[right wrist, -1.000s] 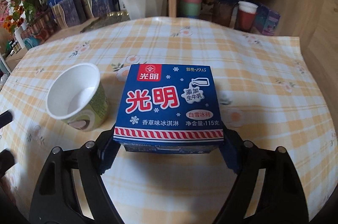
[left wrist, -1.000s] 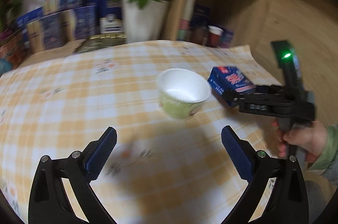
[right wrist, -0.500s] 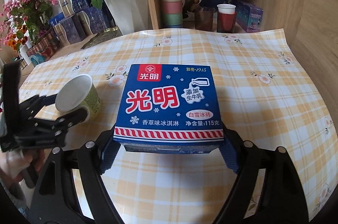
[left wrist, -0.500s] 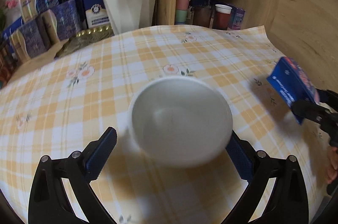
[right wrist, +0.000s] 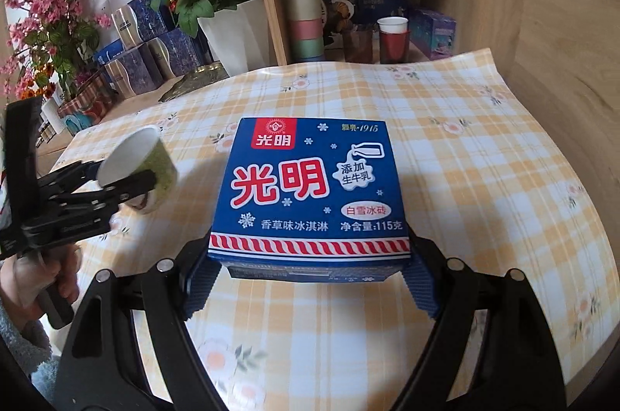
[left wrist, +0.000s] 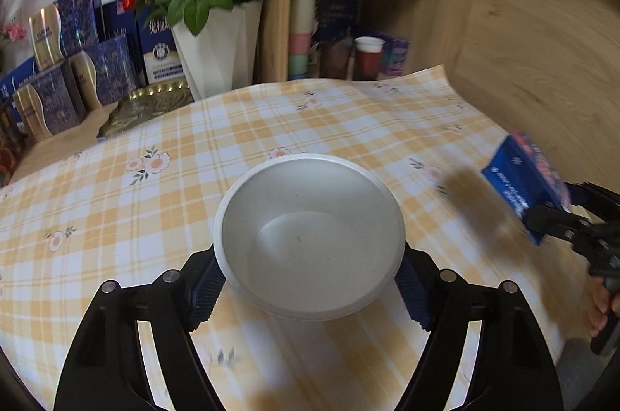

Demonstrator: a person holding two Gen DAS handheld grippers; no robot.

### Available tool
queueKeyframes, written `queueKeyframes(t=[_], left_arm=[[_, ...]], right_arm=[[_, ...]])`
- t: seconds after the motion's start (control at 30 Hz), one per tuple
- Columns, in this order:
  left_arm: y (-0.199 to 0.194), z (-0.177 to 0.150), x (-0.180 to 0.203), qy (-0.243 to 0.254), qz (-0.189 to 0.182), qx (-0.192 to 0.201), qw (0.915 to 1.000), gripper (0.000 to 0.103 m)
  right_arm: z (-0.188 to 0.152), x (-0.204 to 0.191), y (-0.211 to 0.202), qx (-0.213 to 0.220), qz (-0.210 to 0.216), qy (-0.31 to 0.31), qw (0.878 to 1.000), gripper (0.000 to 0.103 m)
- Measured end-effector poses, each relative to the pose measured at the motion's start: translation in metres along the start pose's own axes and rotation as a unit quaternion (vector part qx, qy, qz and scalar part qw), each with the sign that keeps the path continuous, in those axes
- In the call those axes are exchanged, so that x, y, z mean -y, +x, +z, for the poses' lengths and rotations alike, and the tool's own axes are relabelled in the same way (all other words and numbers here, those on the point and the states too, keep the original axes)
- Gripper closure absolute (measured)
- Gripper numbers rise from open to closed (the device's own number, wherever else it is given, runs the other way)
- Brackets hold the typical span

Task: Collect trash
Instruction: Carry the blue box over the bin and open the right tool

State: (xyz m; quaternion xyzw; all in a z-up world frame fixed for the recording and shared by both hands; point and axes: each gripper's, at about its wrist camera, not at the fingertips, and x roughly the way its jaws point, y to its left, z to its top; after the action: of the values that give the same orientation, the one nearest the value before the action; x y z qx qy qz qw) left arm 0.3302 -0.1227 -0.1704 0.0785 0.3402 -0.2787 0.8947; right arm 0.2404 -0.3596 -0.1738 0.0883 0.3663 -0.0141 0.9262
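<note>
My left gripper [left wrist: 310, 285] is shut on a white paper cup [left wrist: 310, 236] with a green outside, held above the checked tablecloth. The cup [right wrist: 137, 159] and the left gripper [right wrist: 116, 184] also show at the left of the right wrist view. My right gripper [right wrist: 310, 279] is shut on a blue ice cream box [right wrist: 310, 186] with red Chinese letters, held above the table. In the left wrist view the box [left wrist: 523, 178] and the right gripper [left wrist: 558, 217] show at the right edge.
A yellow checked tablecloth [right wrist: 484, 178] covers the table. A white vase of red roses [left wrist: 217, 50], blue gift boxes [left wrist: 58, 78] and a wooden shelf with stacked cups [right wrist: 306, 19] stand at the back. A wooden wall [left wrist: 542, 43] is on the right.
My left gripper moved in around the cup, closed on it and lifted it off the table. My right gripper lifted the box higher and kept hold of it.
</note>
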Motion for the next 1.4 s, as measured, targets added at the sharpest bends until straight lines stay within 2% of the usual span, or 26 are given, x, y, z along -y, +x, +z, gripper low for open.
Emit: queueKeyframes(t=[0.27, 0.43, 0.77, 1.07, 1.4], left_arm=[[-0.078, -0.037, 0.009, -0.015, -0.008, 0.024, 0.9996, 0.028], [-0.121, -0.06, 0.023, -0.007, -0.003, 0.035, 0.9994, 0.028], [-0.193, -0.107, 0.042, -0.049, -0.007, 0.058, 0.9971, 0.028], [-0.232, -0.148, 0.058, -0.059, 0.01, 0.064, 0.9962, 0.028], [-0.249, -0.188, 0.065, -0.081, 0.02, 0.056, 0.9949, 0.028]], right_arm=[[-0.032, -0.011, -0.04, 0.002, 0.01, 0.012, 1.0, 0.023], [-0.056, -0.02, -0.064, 0.003, 0.022, 0.02, 1.0, 0.023], [-0.103, -0.04, -0.106, 0.004, 0.036, -0.005, 0.999, 0.023], [-0.149, -0.06, -0.126, -0.004, 0.047, -0.039, 0.998, 0.023], [-0.186, -0.068, -0.13, -0.033, 0.058, -0.052, 0.996, 0.023]])
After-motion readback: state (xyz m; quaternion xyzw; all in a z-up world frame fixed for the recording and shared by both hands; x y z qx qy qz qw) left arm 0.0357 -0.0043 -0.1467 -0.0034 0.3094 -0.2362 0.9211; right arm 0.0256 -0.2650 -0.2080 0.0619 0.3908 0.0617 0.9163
